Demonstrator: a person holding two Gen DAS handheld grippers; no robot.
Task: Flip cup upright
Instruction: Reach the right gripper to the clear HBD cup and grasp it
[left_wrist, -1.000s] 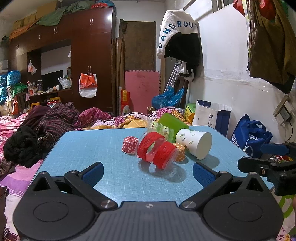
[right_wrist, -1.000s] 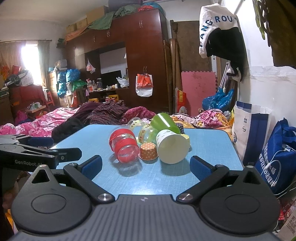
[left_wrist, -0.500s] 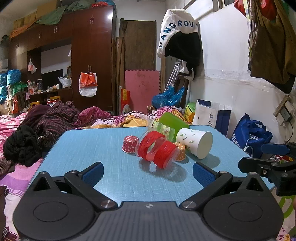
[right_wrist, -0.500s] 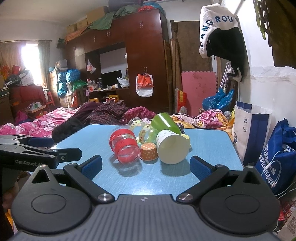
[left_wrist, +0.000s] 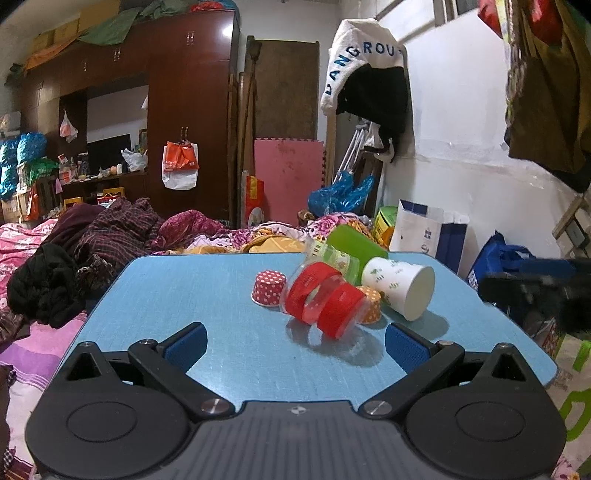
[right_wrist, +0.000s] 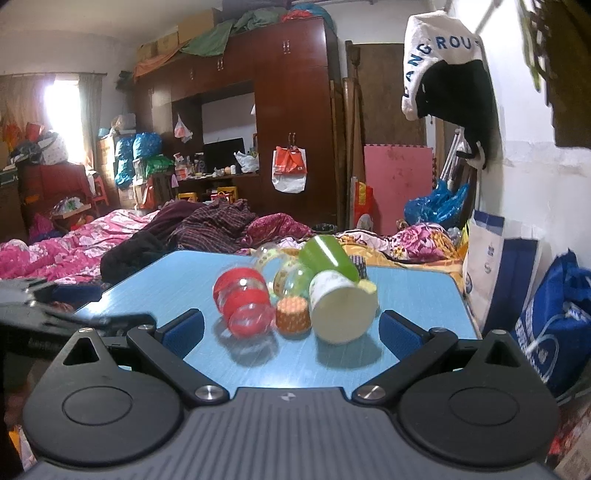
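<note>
A cluster of tipped cups lies on the blue table (left_wrist: 192, 295). A clear cup with red bands (left_wrist: 325, 304) lies on its side, also in the right wrist view (right_wrist: 243, 301). A white paper cup with green leaf print (left_wrist: 400, 286) lies on its side, its base facing the right wrist camera (right_wrist: 341, 308). A green cup (left_wrist: 354, 245) leans behind them. My left gripper (left_wrist: 295, 345) is open and empty, short of the cluster. My right gripper (right_wrist: 291, 330) is open and empty, close in front of the cups.
A red polka-dot cupcake liner (left_wrist: 269, 288) and an orange dotted one (right_wrist: 292, 318) stand among the cups. A clear cup with a yellow-green pattern (right_wrist: 286, 278) lies behind. Piled clothes (left_wrist: 55, 280) lie left of the table. Bags (right_wrist: 554, 325) stand to its right.
My right gripper has moved forward toward the cups, which now look larger and blurred. The left gripper has hardly moved. The cups have not moved.
</note>
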